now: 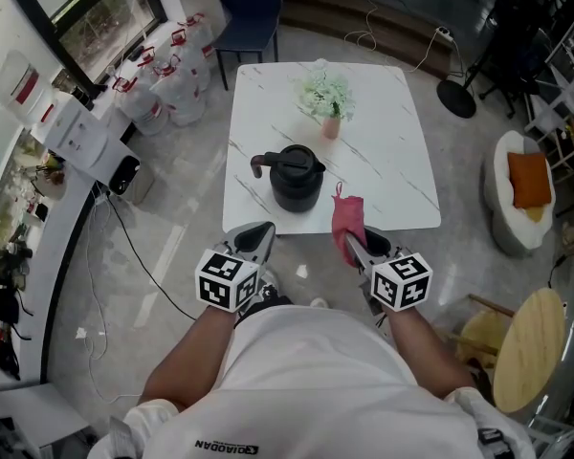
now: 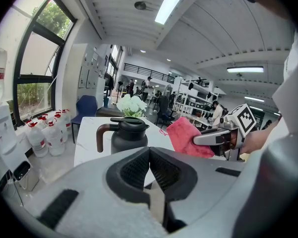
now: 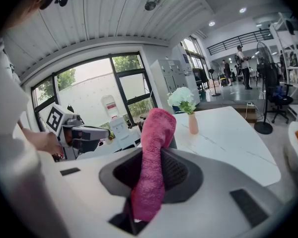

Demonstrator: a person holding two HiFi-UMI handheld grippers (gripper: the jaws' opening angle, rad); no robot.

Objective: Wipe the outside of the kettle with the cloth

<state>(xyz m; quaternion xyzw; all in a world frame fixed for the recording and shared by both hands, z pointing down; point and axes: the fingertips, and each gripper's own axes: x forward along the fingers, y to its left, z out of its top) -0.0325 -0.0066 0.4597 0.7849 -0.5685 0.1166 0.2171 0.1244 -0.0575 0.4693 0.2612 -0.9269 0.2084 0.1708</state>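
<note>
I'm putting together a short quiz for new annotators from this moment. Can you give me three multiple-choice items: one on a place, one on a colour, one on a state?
1. Where does the kettle stand?
A. On the white table, near the edge closest to the person
B. On the floor beside the water bottles
C. On the blue chair

2. What colour is the cloth?
A. Blue
B. Pink-red
C. White

3. How do the jaws of the left gripper stand?
A. Shut, with nothing between them
B. Shut on the cloth
C. Wide apart

Answers:
1. A: the head view shows the dark kettle on the marble-patterned tabletop, close to its near edge.
2. B: the cloth shows pink-red in all three views.
3. A: the left gripper view shows its pads meeting with nothing between them; the cloth is clamped in the right gripper instead.
</note>
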